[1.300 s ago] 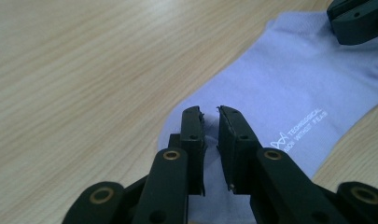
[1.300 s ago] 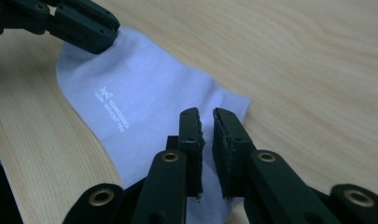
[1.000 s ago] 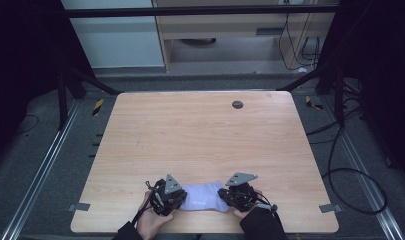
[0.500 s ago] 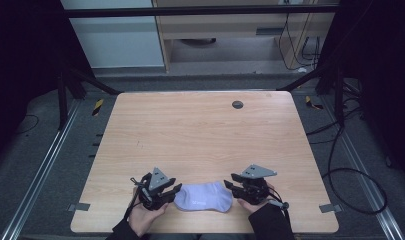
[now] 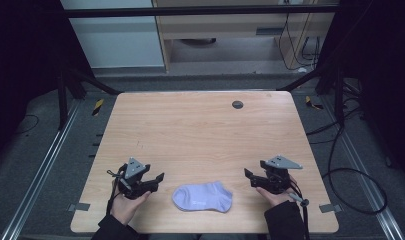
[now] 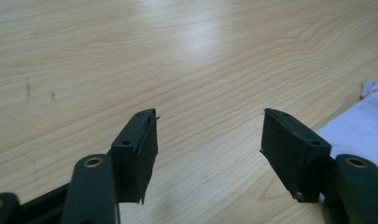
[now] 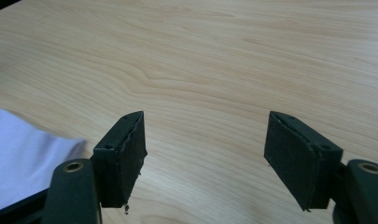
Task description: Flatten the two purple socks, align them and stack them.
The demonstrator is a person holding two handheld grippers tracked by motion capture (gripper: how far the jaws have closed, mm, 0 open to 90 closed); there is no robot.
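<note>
A pale lavender sock (image 5: 202, 197) lies flat near the table's front edge, between the two hands. My left gripper (image 5: 157, 180) is to its left, open, with a gap of bare wood between it and the sock. In the left gripper view the jaws (image 6: 207, 140) stand wide apart over wood, and the sock (image 6: 364, 126) peeks in at the right edge. My right gripper (image 5: 249, 176) is to the sock's right, open too. Its own view shows the spread jaws (image 7: 205, 144) empty, with the sock (image 7: 23, 154) at the lower left.
The light wooden table (image 5: 200, 130) has a small dark round disc (image 5: 237, 104) near its far edge. Cables (image 5: 350, 170) trail on the floor to the right. Metal rails and black frame legs flank the table.
Both grippers let go of the sock and moved outward, left one to the left, right one to the right. The sock now lies flat and alone between them.
</note>
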